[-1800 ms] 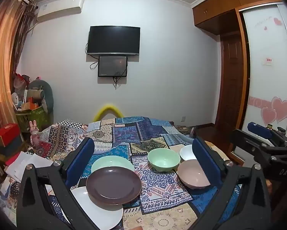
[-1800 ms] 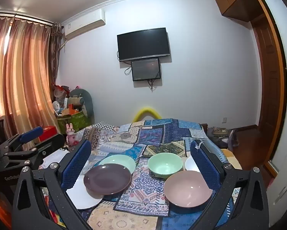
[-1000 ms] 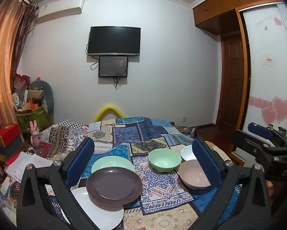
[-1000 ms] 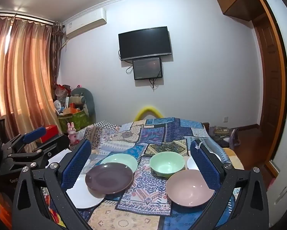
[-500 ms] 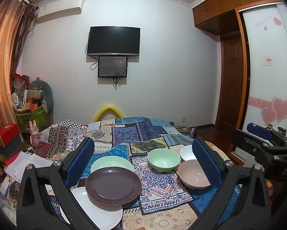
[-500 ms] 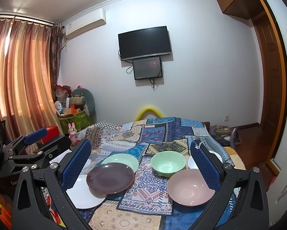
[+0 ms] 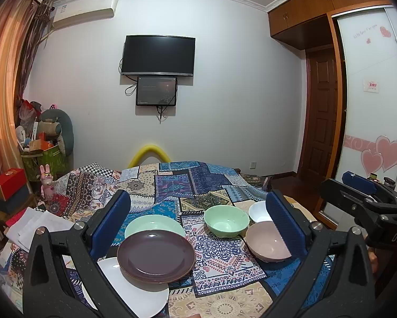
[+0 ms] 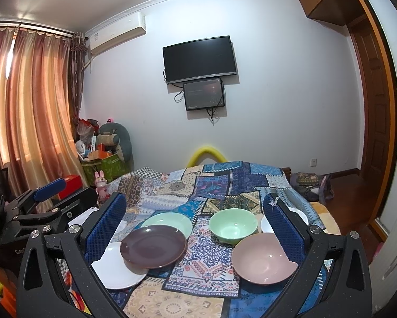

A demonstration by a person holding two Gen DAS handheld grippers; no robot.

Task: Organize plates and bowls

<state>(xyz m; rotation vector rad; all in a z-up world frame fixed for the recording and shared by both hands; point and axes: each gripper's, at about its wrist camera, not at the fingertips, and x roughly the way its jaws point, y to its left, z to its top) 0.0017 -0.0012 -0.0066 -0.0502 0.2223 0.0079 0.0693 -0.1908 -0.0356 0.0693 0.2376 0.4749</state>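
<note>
On the patchwork cloth (image 7: 177,185) a dark purple plate (image 7: 156,255) overlaps a white plate (image 7: 134,294) and a pale green plate (image 7: 153,225). To the right stand a green bowl (image 7: 226,220), a white bowl (image 7: 259,210) and a pink bowl (image 7: 267,241). My left gripper (image 7: 198,228) is open and empty above them. My right gripper (image 8: 195,228) is open and empty too, above the purple plate (image 8: 153,246), the green bowl (image 8: 232,225) and the pink bowl (image 8: 264,262). Each gripper shows at the other view's edge.
A cluttered green basket (image 8: 103,164) and a red box (image 7: 8,182) stand at the left by the curtains (image 8: 34,106). White papers (image 7: 36,228) lie at the cloth's left edge. A wooden door (image 7: 320,122) and wardrobe (image 7: 373,106) are at the right.
Both views have shifted only slightly. The right gripper's view has drifted a little, with the dishes a bit lower-right; nothing was grasped or moved.
</note>
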